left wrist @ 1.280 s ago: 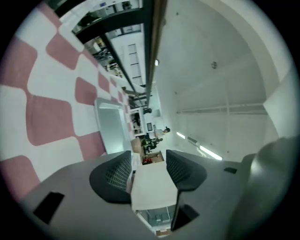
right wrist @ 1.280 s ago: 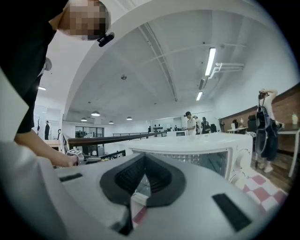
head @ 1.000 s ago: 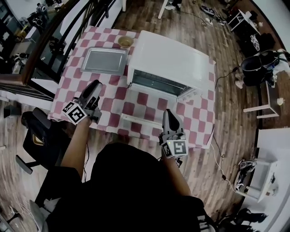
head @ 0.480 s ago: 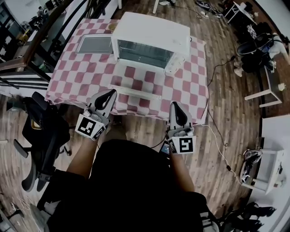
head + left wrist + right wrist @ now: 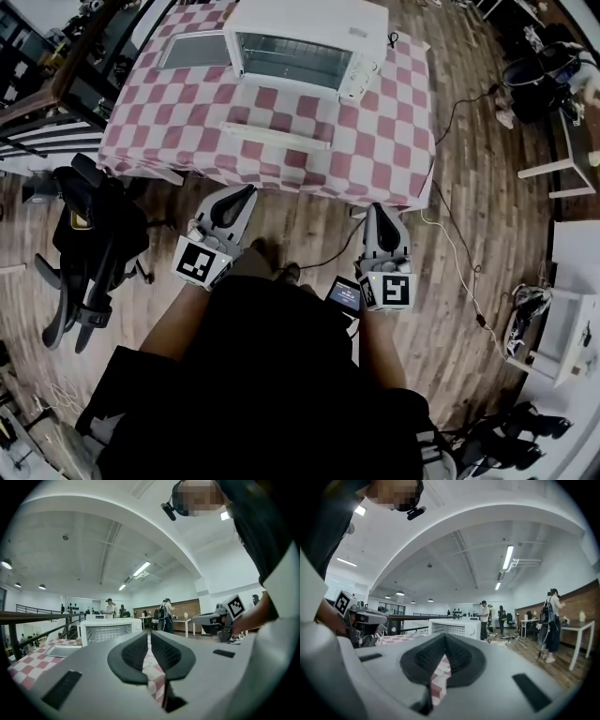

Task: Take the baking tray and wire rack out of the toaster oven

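Observation:
The white toaster oven (image 5: 309,33) stands at the back of the checkered table (image 5: 375,122), its door (image 5: 277,137) folded down flat. The grey baking tray (image 5: 195,49) lies on the cloth just left of the oven. I cannot tell whether the wire rack is inside the oven. Both grippers hang over the wooden floor, short of the table's near edge and close to the person's body. The left gripper (image 5: 246,190) is shut with nothing between its pads (image 5: 136,651). The right gripper (image 5: 378,208) is also shut and empty. The oven (image 5: 454,627) shows far ahead in the right gripper view.
A black office chair (image 5: 89,253) stands on the floor at the left. Cables (image 5: 459,272) trail over the floor right of the table. A dark railing (image 5: 66,75) runs along the table's left side. Other people (image 5: 551,620) stand in the distance.
Both grippers have drawn back from over the table to over the floor near the body. The left gripper has rolled. The table and oven sit farther off in the head view.

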